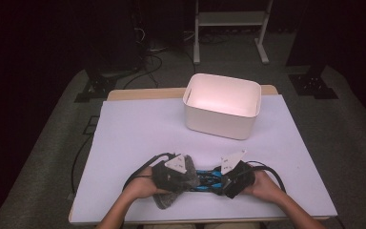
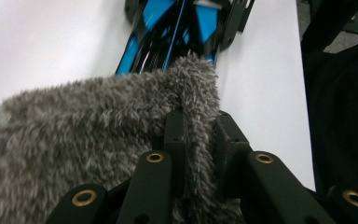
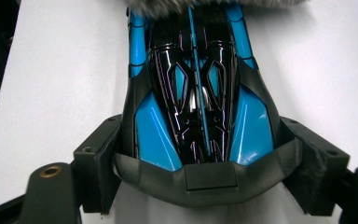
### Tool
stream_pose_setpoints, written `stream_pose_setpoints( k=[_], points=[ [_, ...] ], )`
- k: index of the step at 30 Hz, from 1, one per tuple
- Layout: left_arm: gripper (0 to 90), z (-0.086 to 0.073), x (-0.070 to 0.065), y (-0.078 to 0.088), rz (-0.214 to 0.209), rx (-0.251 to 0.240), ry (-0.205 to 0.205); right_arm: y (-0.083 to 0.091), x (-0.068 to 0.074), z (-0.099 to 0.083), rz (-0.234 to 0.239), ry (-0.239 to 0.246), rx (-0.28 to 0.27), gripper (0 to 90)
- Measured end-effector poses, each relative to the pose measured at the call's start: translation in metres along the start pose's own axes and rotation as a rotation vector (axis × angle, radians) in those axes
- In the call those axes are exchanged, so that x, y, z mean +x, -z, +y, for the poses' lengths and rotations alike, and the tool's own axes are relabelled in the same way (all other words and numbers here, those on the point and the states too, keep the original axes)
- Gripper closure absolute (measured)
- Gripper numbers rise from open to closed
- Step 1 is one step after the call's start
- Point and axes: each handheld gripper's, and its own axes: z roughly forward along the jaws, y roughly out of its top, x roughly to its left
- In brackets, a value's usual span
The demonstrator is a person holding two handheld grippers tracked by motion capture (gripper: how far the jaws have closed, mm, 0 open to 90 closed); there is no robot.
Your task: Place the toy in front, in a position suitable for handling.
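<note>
Gripping a fold of grey fluffy cloth [image 2: 121, 121], the left gripper [image 2: 199, 140] had its jaws drawn nearly together, the pile pinched between the two black pads [image 2: 175, 135] in the left gripper view. The cloth spread out to the left of those jaws and reached forward to the nearest end of a blue and black toy car [image 2: 168, 32], which it touched or perhaps just overlapped; the fuzzy edge made that hard to judge.

In the right gripper view the right gripper [image 3: 205, 154] clasped the car [image 3: 196, 93] across its grey end, one jaw on each flank, so the jaws stood fairly wide but pressed on the body. The car's far end met the cloth [image 3: 214, 7] at the top of that view.

From the high view, both hands worked at the near edge of a table covered by a pale lilac sheet [image 1: 138, 129]. The left gripper [image 1: 183, 179] and the right gripper [image 1: 224, 183] faced each other, with the car [image 1: 207, 180] lying level between them and the cloth [image 1: 169, 195] bunched under and around the left one. A white tub [image 1: 221, 119] stood well apart at the far side of the sheet, open side up, with nothing visible inside.
</note>
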Motion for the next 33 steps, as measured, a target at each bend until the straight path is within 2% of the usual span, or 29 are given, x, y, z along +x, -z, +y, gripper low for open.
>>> stream_pose_setpoints(
  k=[1, 3, 6, 7, 10, 15, 18, 19, 20, 24, 25, 26, 29, 33],
  points=[
    [78.1, 0.0, 0.0, 0.0, 0.0, 0.0, 0.0, 0.0, 0.0, 0.0, 0.0, 0.0, 0.0, 22.2],
    [78.1, -0.008, -0.001, 0.004, 0.028, 0.031, 0.002, 0.0, 0.0, 0.0, 0.001, -0.003, -0.001, 22.2],
    [78.1, -0.02, 0.0, 0.008, 0.048, 0.059, 0.024, 0.0, 0.0, 0.0, 0.0, -0.001, -0.001, 22.2],
    [78.1, -0.025, 0.002, 0.009, 0.047, 0.053, 0.04, 0.0, 0.0, 0.0, 0.001, -0.004, -0.001, 22.2],
    [78.1, -0.028, 0.003, 0.01, 0.039, 0.04, 0.054, 0.0, 0.0, 0.0, 0.001, -0.003, -0.002, 22.2],
    [78.0, -0.019, 0.003, 0.008, 0.009, -0.008, 0.052, 0.0, 0.0, -0.001, 0.002, -0.002, -0.006, 22.2],
    [78.0, -0.003, 0.001, 0.004, 0.002, -0.007, 0.007, 0.0, 0.0, -0.001, 0.002, -0.003, -0.008, 22.2],
    [78.0, 0.008, 0.0, 0.0, -0.003, -0.001, -0.019, 0.0, 0.0, -0.001, 0.001, -0.002, -0.006, 22.2],
    [78.0, 0.008, 0.0, 0.0, -0.003, -0.001, -0.019, 0.0, 0.0, -0.001, 0.001, -0.002, -0.006, 22.2],
    [78.0, 0.033, 0.0, -0.012, -0.022, -0.017, -0.06, 0.0, 0.0, -0.001, 0.001, -0.005, -0.008, 22.1],
    [77.9, 0.033, 0.0, -0.012, -0.022, -0.017, -0.06, 0.0, 0.0, -0.001, 0.001, -0.005, -0.008, 22.1],
    [78.0, 0.036, 0.001, -0.018, -0.02, 0.004, -0.07, 0.0, 0.001, 0.0, -0.005, -0.008, -0.004, 21.9],
    [78.1, 0.035, 0.002, -0.017, -0.024, 0.003, -0.067, 0.0, 0.002, 0.001, -0.017, -0.013, 0.005, 21.5],
    [78.0, 0.033, -0.001, -0.015, 0.001, 0.027, -0.075, 0.002, 0.004, 0.003, -0.031, -0.004, 0.026, 19.3]
  ],
)
